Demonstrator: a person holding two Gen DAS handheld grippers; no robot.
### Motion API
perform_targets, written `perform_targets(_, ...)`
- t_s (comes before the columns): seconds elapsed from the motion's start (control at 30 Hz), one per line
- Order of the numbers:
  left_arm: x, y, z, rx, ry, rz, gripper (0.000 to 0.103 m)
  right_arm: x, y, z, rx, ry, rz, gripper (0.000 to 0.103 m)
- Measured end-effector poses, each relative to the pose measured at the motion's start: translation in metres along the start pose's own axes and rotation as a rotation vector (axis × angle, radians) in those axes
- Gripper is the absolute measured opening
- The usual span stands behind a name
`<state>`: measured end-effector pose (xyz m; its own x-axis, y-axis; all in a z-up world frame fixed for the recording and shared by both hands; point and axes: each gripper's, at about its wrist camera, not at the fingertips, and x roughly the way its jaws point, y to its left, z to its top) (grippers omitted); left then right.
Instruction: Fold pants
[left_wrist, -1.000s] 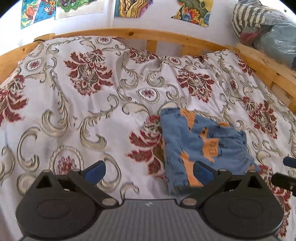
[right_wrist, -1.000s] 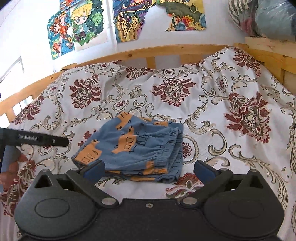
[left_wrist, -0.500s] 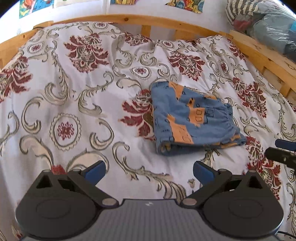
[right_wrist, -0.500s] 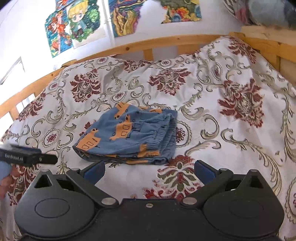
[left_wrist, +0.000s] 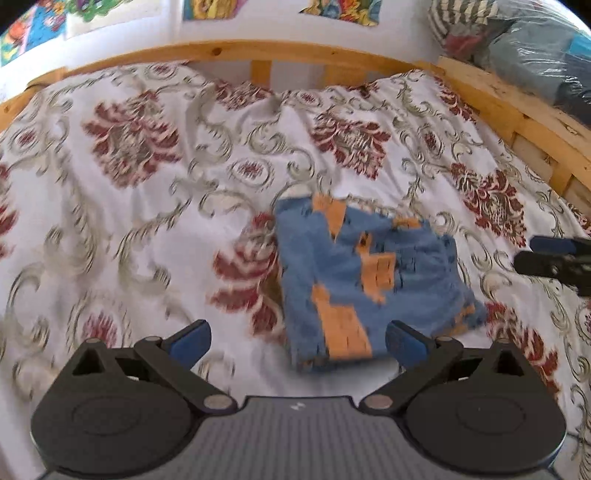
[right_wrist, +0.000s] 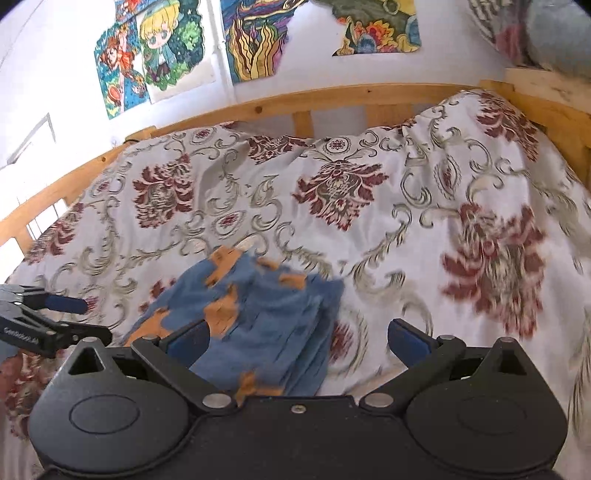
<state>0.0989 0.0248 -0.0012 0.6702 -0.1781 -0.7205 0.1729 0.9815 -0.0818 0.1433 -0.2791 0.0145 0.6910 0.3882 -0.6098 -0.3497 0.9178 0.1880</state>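
Looked out over a bed spread with a white cover printed in dark red medallions and grey-gold scrolls, the cloth rumpled into soft ridges toward the far side. Ran into a pale wooden frame with upright slats along the back and right edges. Backed onto a white wall hung with bright paper drawings, cartoon figures and swirling yellow shapes among them. Piled a striped bundle and a plastic-wrapped bag on the ledge at the far right corner.

Lay folded near the middle of the bed: pants, soft blue fabric with orange blocky patches, a squat rectangular stack with layered edges showing at its right and near sides. Blurred in both views, so finer print not legible.

Hung above the cover at the stack's near left corner: left gripper, black linkages and blue pads, jaws spread wide, nothing between them, the right pad just beside the pants' near edge. Hung over the stack's near right part: right gripper, same build, jaws spread wide, the left pad in front of the blue cloth; contact with it not possible to tell
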Motion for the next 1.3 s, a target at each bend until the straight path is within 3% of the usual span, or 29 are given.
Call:
perform_targets(0.13,0.032,0.0,0.01,0.012,-0.011,0.005,0.102,0.043,-0.013,0.013,0.033,0.05,0.017,0.102)
perform_targets(0.3,0.06,0.003,-0.002,0.004,0.021,-0.041,0.102,0.091,-0.016,0.013,0.055,0.13,0.063,0.102)
perform_targets(0.43,0.075,0.01,-0.018,0.007,0.067,-0.027,0.102,0.116,-0.023,0.011,-0.001,0.132,-0.058,0.102)
perform_targets(0.67,0.063,0.014,-0.023,0.026,0.038,-0.033,0.102,0.094,-0.032,0.015,0.009,0.054,-0.058,0.102)
perform_targets(0.9,0.041,0.02,-0.007,0.005,-0.003,-0.063,0.103,0.071,-0.03,0.008,0.079,0.101,0.078,0.102)
perform_targets(1.2,0.065,0.028,0.007,-0.12,0.036,-0.078,0.102,0.086,-0.032,0.006,0.158,0.156,0.195,0.102)
perform_targets(1.3,0.077,0.031,0.012,-0.142,0.056,-0.082,0.102,0.098,-0.037,0.004,0.173,0.189,0.197,0.102)
